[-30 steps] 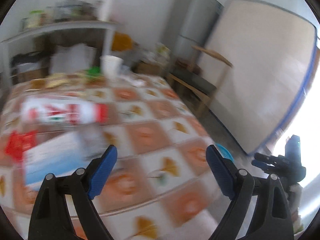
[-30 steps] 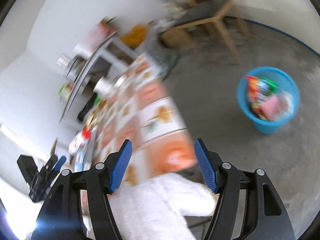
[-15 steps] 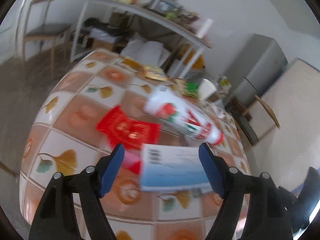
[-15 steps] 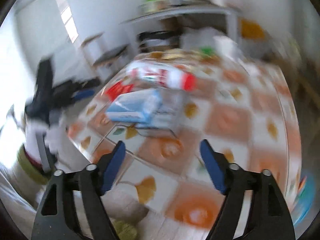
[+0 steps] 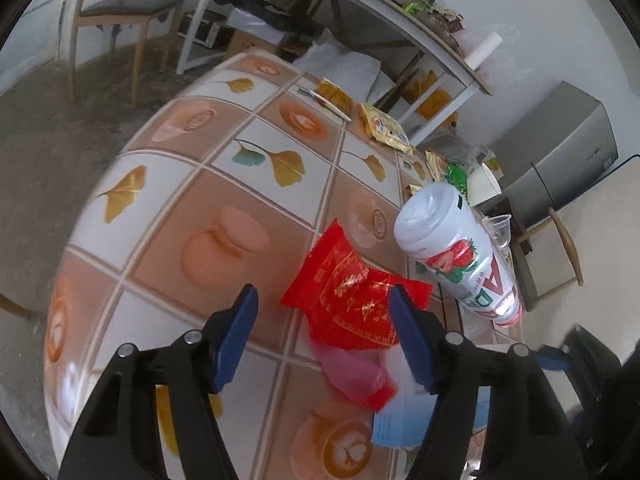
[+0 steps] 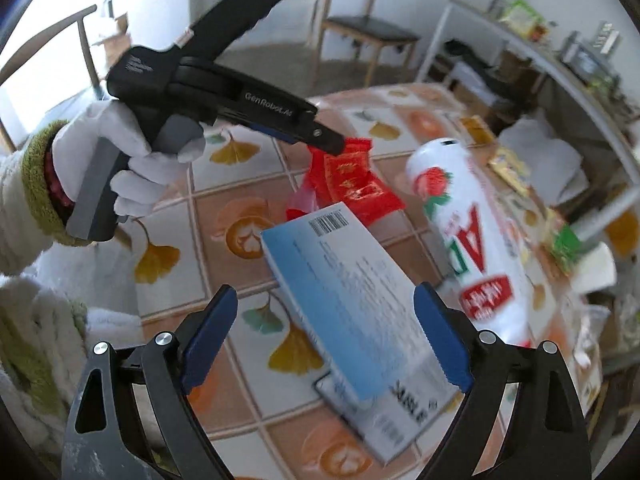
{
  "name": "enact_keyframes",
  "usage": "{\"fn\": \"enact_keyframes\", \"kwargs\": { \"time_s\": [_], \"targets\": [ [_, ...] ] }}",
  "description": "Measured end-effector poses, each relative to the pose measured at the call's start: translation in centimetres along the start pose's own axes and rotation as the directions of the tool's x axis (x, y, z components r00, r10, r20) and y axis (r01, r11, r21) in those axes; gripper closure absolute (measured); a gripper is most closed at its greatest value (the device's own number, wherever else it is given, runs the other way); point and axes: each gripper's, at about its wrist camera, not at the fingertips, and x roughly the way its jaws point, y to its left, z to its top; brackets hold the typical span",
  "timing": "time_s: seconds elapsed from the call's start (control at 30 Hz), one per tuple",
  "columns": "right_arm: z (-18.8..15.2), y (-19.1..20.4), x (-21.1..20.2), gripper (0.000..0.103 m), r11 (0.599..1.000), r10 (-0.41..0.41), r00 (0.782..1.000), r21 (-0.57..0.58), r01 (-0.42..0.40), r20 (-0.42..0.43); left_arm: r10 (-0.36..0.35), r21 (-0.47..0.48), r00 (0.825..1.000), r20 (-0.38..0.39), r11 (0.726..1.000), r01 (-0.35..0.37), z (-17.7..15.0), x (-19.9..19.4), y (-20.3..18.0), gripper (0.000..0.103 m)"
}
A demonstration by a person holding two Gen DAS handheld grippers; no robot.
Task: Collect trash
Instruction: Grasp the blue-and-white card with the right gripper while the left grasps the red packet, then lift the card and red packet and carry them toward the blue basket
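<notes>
Trash is all over a table (image 5: 248, 152) covered in a glossy tile-pattern cloth with ginkgo leaves and macarons printed on it. Room's a plain one: grey concrete floor, white walls, a wooden chair with a dark seat (image 5: 128, 4) off to the side, a long white shelf unit (image 5: 400, 28) piled with stuff, and a grey fridge (image 5: 568, 152) in the corner.

Count of the near stuff: one crinkly red foil wrapper with gold print (image 5: 348, 292), one pale pink plastic scrap (image 5: 352, 372) right below it and touching, one flat light-blue cardboard box with a barcode (image 6: 352, 300), and one big white plastic bottle with a strawberry label and red cap (image 5: 452, 256) lying on its side just beside the wrapper. Farther back there are two yellow snack packets (image 5: 384, 128) and one white paper cup (image 5: 484, 184); the rest back there is too blurry to count.

Left gripper (image 5: 322, 332), held by a white-gloved hand (image 6: 132, 160), hangs over the red wrapper with its blue pads partly spread and closing. The wrapper sits between them, but I can't see the pads pressing on it.

Right gripper (image 6: 326, 338) is over the blue box, jaws wide and opening, box between them and not pinched.
</notes>
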Motion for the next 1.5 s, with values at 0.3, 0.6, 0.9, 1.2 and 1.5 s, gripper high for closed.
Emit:
{"fn": "enact_keyframes", "kwargs": {
  "time_s": [0.3, 0.6, 0.9, 1.2, 1.5],
  "targets": [
    [1.8, -0.7, 3.5, 0.017, 0.994, 0.062, 0.992, -0.083, -0.072, -0.112, -0.014, -0.001, 1.0, -0.013, 1.0, 0.014, 0.2, 1.6, 0.4, 0.053],
    [2.3, -1.2, 5.0, 0.017, 0.992, 0.088, 0.985, -0.08, -0.101, -0.149, 0.022, 0.034, 1.0, -0.003, 0.999, -0.022, 0.1, 1.7, 0.5, 0.076],
    [2.2, 0.1, 6.8, 0.02, 0.989, 0.035, 0.982, -0.136, -0.061, -0.186, 0.003, 0.013, 1.0, 0.007, 1.0, -0.003, -0.2, 1.2, 1.2, 0.086],
    [1.7, 1.1, 5.6, 0.025, 0.99, -0.004, 0.986, -0.14, -0.02, -0.167, 0.023, 0.015, 0.999, 0.043, 1.0, -0.023, -0.2, 0.0, 1.3, 0.091],
    [1.8, 1.1, 3.7, 0.029, 0.995, -0.025, 0.995, -0.096, 0.015, -0.095, 0.034, 0.029, 0.996, 0.084, 0.999, -0.037, -0.5, -2.1, 1.0, 0.092]
  ]
}}
